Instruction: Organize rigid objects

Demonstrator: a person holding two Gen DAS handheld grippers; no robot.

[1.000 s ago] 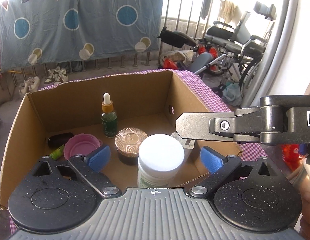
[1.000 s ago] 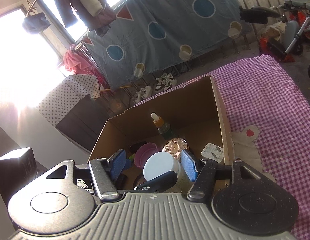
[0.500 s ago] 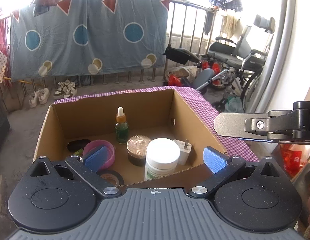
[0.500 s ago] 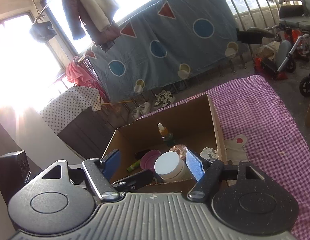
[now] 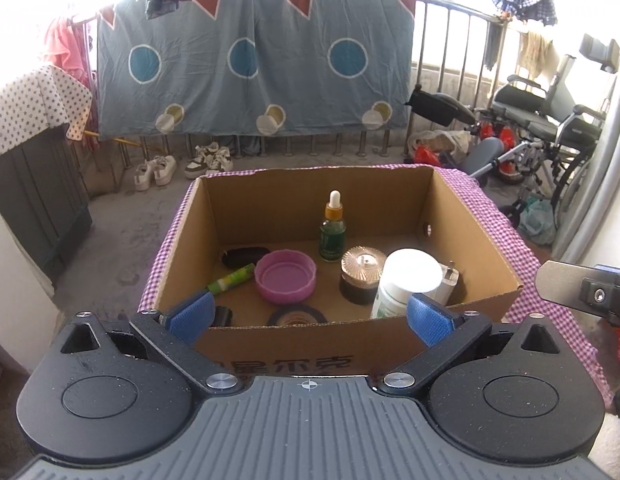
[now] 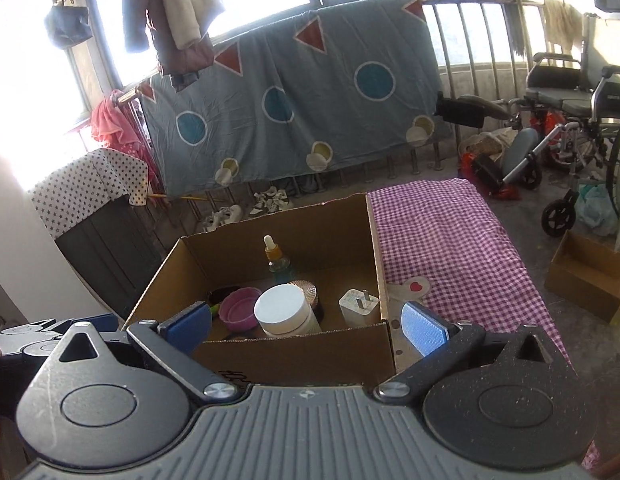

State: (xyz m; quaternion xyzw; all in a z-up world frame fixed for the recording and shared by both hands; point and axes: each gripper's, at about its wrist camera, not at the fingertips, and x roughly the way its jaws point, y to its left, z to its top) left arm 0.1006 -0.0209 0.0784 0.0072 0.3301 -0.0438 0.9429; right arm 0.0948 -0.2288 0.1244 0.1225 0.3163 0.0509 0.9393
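Left wrist view: left gripper (image 5: 309,316) hanging above near wall of cardboard box (image 5: 475,236), blue pads (image 5: 192,317) spread wide, nothing between them. Inside box, standing upright on floor: white-lidded bottle (image 5: 403,285) toward near right, copper-lidded dark jar (image 5: 361,276) just to its left, green dropper bottle (image 5: 332,229) behind, near back wall. White plug adapter (image 5: 449,282) tucked just right of white-lidded bottle. Pink lid (image 5: 285,276) lying open side up at centre, green tube (image 5: 231,283) slanting at its left, dark oblong item (image 5: 245,256) behind that, roll of tape (image 5: 297,315) flat against near wall. Metal finger of right gripper (image 5: 565,286) entering from right edge, outside box and clear of its rim.

Right wrist view: right gripper (image 6: 306,330) poised before same box (image 6: 182,276), jaws opening, spread wide, pads (image 6: 423,334) empty and touching nothing. White-lidded bottle (image 6: 281,310) upright inside near front wall, pink lid (image 6: 240,309) at its left, plug adapter (image 6: 359,304) at its right beside side wall, dropper bottle (image 6: 277,258) behind. Box resting on purple checked cloth (image 6: 449,240), bare to right of box save for small heart-marked patch (image 6: 413,287).
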